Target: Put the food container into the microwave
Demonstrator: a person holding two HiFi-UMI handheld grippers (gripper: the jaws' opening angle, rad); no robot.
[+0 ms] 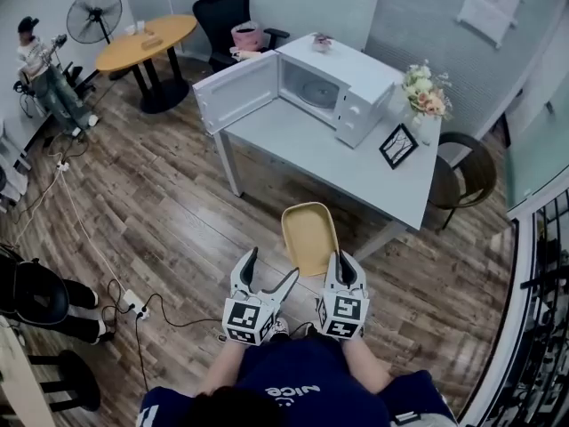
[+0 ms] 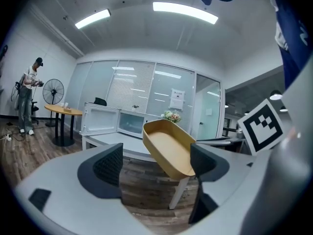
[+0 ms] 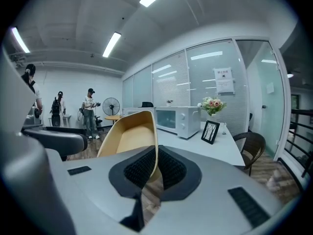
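The container's (image 1: 309, 237) near rim is hidden inside the right claw (image 3: 155, 169). The notice (image 1: 490, 4) is too small to read; the frame (image 1: 397, 146) on the counter (image 1: 293, 140) holds perhaps a line drawing, too blurred to tell

L tongs (image 1: 269, 274) open, R tongs (image 1: 342, 265) clamped on container (image 1: 308, 237) rim
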